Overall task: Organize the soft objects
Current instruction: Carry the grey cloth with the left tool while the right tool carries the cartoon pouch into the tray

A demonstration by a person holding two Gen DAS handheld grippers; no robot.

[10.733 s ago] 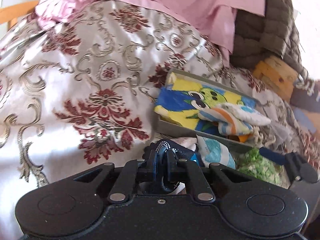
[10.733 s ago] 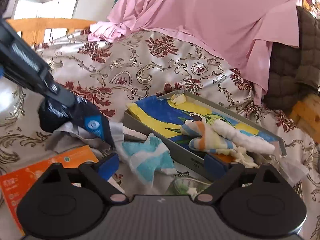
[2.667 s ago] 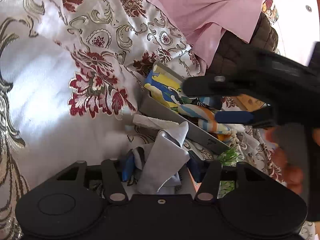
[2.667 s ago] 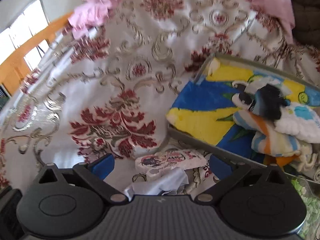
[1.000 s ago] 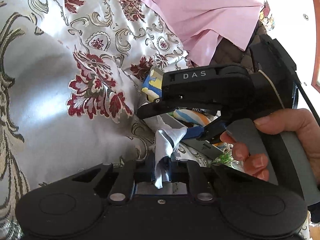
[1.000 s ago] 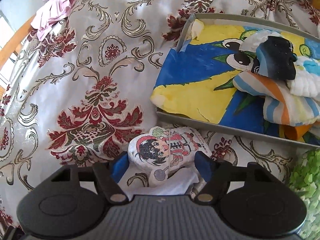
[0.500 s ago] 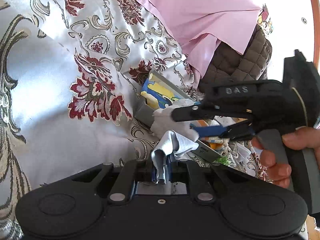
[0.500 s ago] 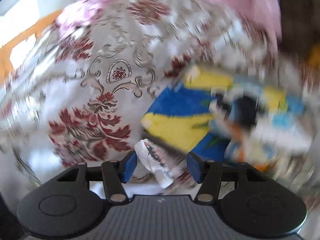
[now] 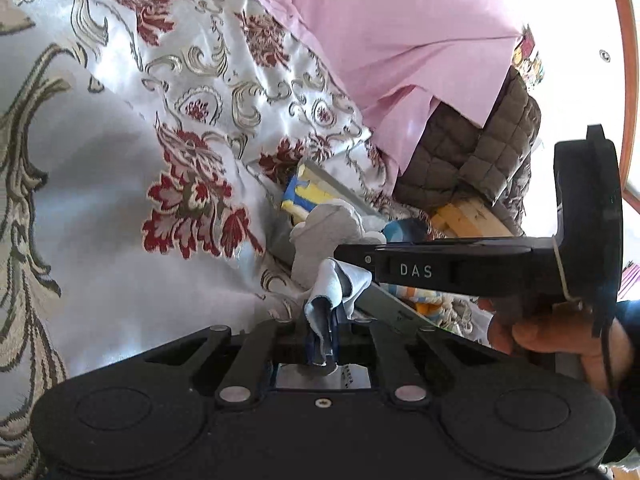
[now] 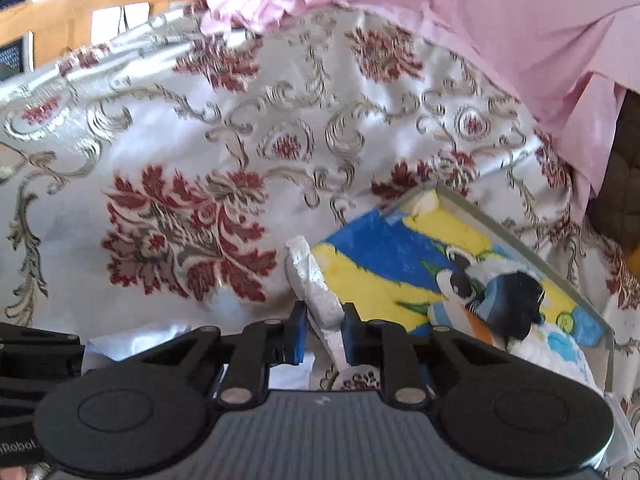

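- Our left tool point(image 9: 322, 334) is clenched on a pale blue-grey cloth point(image 9: 340, 280), which stands up out of the blue pads in a loose fold.
- Our right tool point(image 10: 323, 334) is closing, with a white soft pad point(image 10: 316, 292) edge-on between its pads; the fingers point(image 10: 298, 336) already press it on both sides.
- In the left wrist view, the right tool point(image 9: 360, 254) reaches in from 3 o'clock, held by a hand point(image 9: 560, 332), and the white pad point(image 9: 324, 232) sticks out beyond its tip, just above the cloth.
- The grey tray point(image 10: 520, 240) lies at 3 o'clock of the right tool, on the flowered satin bedspread point(image 10: 180, 160).
- In the tray we see a blue and yellow cartoon towel point(image 10: 380, 264); at its far right end sit a dark blue bundle point(image 10: 516, 300) and a striped orange and blue cloth point(image 10: 472, 328).
- The white pad is just at the tray's near left corner; we cannot tell whether it touches.
- A pink sheet point(image 10: 500, 20) hangs at 12 to 2 o'clock, with a brown quilted cushion point(image 9: 480, 156) beside it.
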